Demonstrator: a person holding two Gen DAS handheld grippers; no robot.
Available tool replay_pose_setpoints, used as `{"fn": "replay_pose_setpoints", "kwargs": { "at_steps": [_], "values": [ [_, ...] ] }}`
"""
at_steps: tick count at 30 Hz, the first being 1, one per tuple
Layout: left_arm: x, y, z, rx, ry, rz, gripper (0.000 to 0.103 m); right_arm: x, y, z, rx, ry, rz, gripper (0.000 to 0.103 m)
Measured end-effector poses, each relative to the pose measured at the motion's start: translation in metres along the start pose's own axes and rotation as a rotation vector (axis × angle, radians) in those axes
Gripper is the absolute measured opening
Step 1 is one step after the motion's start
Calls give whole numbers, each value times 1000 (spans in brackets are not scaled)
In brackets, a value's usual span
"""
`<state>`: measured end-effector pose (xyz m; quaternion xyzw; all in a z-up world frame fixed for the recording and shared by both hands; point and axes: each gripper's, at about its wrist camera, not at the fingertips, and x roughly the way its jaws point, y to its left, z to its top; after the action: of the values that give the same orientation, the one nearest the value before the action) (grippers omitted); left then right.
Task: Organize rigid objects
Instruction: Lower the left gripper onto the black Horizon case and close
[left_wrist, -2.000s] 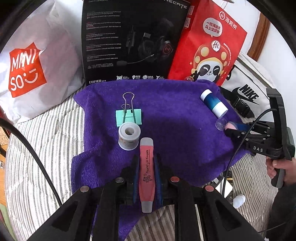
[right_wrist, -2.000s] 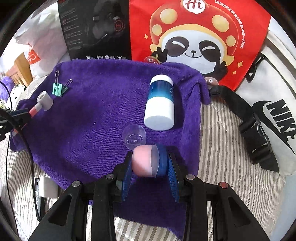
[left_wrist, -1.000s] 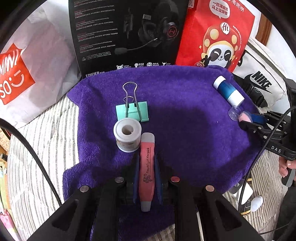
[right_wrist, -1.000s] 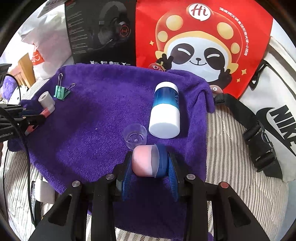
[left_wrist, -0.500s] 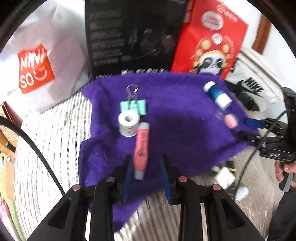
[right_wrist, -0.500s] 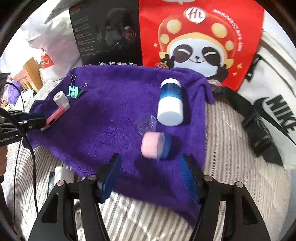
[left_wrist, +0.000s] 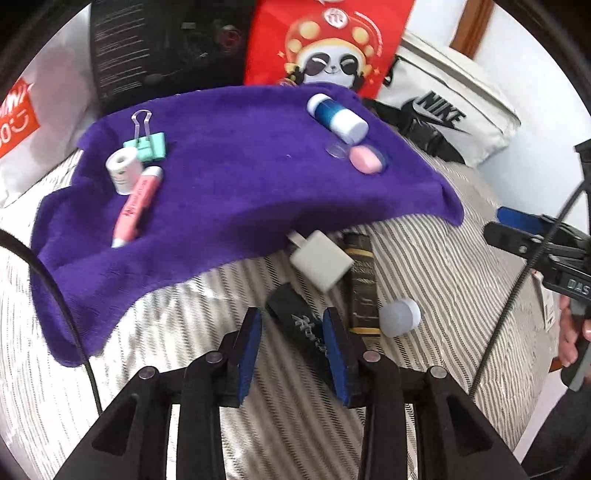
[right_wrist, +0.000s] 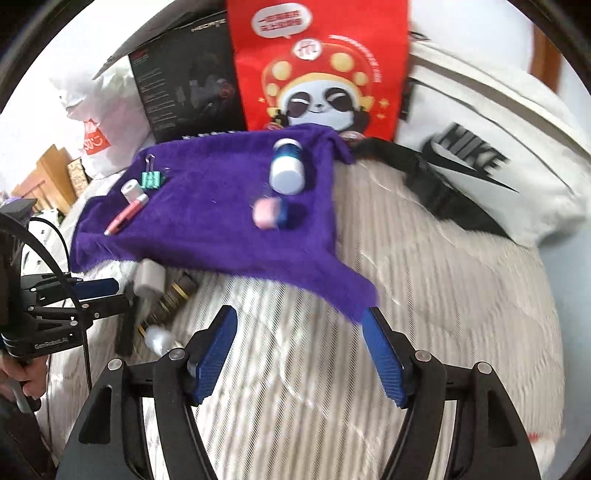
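Note:
A purple cloth lies on the striped bed and bears a pink tube, a white tape roll, a green binder clip, a blue-and-white bottle, a clear cap and a pink-and-blue piece. My left gripper is open, its jaws either side of a black bar on the bed. My right gripper is wide open and empty above the bed, back from the cloth.
A white charger, a dark gold-trimmed bar and a pale round cap lie beside the black bar. A black box, a red panda bag, a white Nike bag and a Miniso bag stand behind.
Both grippers opened, left the pink tube and the pink-and-blue piece on the cloth, and pulled back. The left gripper moved right, over the black bar on the bed.

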<state>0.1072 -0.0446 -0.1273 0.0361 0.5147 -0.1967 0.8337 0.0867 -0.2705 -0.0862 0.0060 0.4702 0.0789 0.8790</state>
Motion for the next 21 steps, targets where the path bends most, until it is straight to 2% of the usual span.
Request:
{"fn": "replay_pose_setpoints", "kwargs": {
  "at_steps": [2, 6, 14, 18, 21],
  "values": [
    [4, -8, -1, 14, 14, 21, 40, -7, -3, -9, 16, -6, -14, 70],
    [7, -23, -5, 89, 9, 97, 41, -13, -8, -20, 76, -21, 16, 70],
    [-5, -11, -20, 95, 4, 112, 41, -9, -8, -29, 111, -53, 76, 71],
    [-8, -5, -25, 87, -22, 130, 43, 10, -7, -36, 113, -17, 59, 70],
    [-7, -8, -26, 108, -31, 144, 43, 12, -7, -40, 111, -50, 71, 70]
  ]
}}
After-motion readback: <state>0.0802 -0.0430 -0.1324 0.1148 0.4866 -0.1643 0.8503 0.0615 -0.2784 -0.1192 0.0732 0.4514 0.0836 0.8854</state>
